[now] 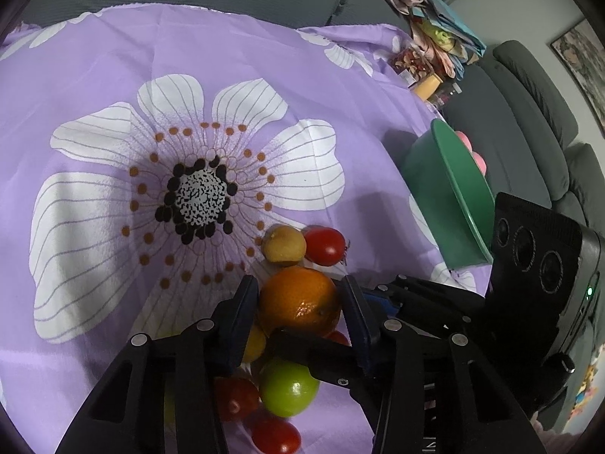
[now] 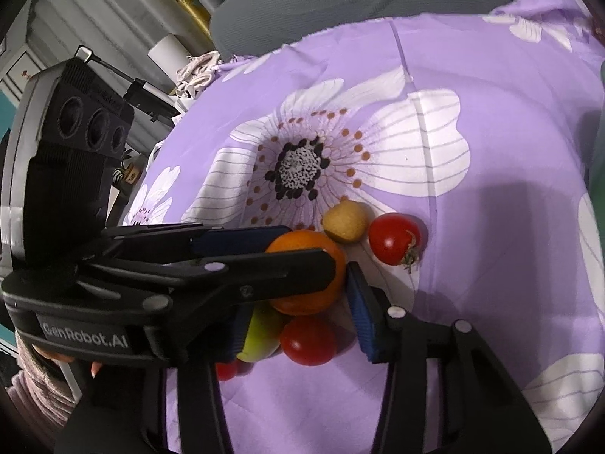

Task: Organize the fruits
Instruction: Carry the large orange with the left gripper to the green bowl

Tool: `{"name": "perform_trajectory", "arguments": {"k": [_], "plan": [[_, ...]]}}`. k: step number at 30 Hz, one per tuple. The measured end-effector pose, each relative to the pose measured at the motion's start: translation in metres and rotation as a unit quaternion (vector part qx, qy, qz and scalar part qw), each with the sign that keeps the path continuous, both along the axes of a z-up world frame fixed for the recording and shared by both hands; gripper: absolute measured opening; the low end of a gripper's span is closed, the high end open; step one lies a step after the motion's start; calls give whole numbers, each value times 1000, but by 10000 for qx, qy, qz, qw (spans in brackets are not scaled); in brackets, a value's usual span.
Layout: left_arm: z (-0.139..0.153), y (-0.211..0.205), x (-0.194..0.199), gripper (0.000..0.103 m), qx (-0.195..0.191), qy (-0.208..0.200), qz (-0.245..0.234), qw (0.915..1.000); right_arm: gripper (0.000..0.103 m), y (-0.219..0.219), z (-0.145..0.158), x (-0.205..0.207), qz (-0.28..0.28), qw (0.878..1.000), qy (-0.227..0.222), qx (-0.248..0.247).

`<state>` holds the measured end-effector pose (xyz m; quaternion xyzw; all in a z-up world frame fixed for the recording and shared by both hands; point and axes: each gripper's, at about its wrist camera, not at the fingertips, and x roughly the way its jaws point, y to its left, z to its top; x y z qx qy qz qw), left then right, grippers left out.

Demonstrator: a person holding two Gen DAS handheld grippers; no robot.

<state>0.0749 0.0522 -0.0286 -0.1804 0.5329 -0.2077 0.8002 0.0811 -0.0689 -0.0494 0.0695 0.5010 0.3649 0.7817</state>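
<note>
We see the orange (image 1: 298,300) low in the frame, in the fruit cluster on the purple floral cloth (image 1: 113,75). The left gripper (image 1: 298,302) has its jaws pressed on the orange's two sides. The right gripper (image 2: 295,302) crosses it; we cannot tell whether its jaws grip. A green bowl (image 1: 446,204) sits at right, tomato (image 1: 324,246) and yellow fruit (image 1: 284,245) just above the orange.

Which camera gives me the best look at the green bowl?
The left wrist view: the green bowl stands at the right on the purple cloth, its outer wall and rim clear, with pink items showing over the rim. In the right wrist view only a dim sliver at the right edge might be it; I cannot confirm that.
</note>
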Motion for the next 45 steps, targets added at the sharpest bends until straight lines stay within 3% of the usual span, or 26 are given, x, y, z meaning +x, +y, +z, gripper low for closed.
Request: {"name": "perform_trajectory", "arguments": {"k": [17, 31, 45], "plan": [[46, -27, -54, 45, 294, -822, 83, 9961, 46, -24, 40, -53, -13, 9964, -815, 215], [60, -51, -86, 45, 421, -1093, 99, 9931, 46, -47, 56, -90, -14, 9934, -1113, 264], [68, -71, -82, 45, 472, -1259, -5, 9909, 46, -67, 64, -97, -215, 9912, -1262, 343]]}}
